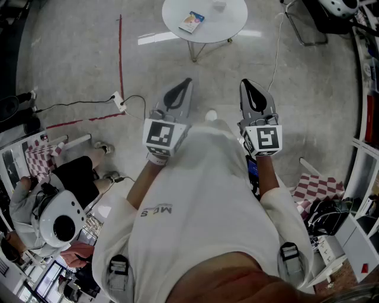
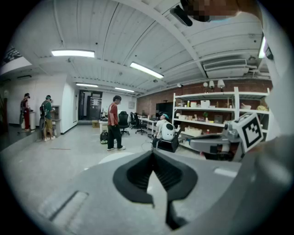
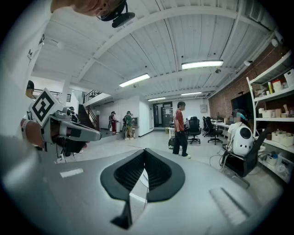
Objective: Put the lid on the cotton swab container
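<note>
Both grippers are held up in front of the person's chest, above the floor, and neither holds anything. My left gripper [image 1: 182, 87] is shut, its jaws meeting at the tip [image 2: 153, 154]. My right gripper [image 1: 250, 89] is shut too, its jaws closed along their length [image 3: 145, 151]. Each shows in the other's view: the right gripper [image 2: 220, 144] and the left gripper [image 3: 69, 131]. A round white table [image 1: 231, 23] stands ahead, apart from both grippers. On it lie a small printed packet [image 1: 191, 22] and a small pale object [image 1: 219, 5] too small to identify. No swab container or lid is clearly seen.
A power strip [image 1: 120, 102] with cables and a red tape line [image 1: 120, 47] lie on the floor at the left. A seated person [image 1: 77, 177] is at the lower left. A checkered cloth [image 1: 320, 188] and shelves [image 1: 367, 118] are on the right. People stand farther off [image 2: 113, 123].
</note>
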A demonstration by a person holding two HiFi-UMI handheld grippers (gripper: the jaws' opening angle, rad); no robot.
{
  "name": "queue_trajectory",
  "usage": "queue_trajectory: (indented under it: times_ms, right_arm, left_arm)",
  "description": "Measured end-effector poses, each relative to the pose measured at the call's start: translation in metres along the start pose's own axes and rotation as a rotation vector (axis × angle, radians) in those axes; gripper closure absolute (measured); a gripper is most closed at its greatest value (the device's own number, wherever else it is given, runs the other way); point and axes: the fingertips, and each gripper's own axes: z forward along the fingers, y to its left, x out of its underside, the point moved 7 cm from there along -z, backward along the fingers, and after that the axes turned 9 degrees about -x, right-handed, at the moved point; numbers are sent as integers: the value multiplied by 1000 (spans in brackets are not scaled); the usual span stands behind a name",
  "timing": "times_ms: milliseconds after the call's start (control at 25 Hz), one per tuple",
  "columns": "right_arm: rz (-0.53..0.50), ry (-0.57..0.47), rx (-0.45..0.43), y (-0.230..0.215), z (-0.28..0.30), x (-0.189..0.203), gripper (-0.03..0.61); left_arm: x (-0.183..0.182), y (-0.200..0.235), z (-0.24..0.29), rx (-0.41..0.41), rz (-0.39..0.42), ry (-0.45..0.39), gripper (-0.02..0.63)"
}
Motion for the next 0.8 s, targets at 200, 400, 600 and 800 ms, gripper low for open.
queue_trajectory:
  times_ms: [200,400,600,800]
  right_arm:
    - [-4,-5,-12,-7,-1,-6,578]
    - [18,-18,-20,-15,6,-2,580]
    - [31,-8,-11,-34,32,-2,580]
    - [26,20,-3,-60,81,-1,580]
  left_arm:
    - [-4,-3,3,-11,-6,-4,614]
    - [0,1,14,-13,-10,9,614]
    - [2,15,43,9,-26,39,614]
    - [1,49,97,48,-35,54,614]
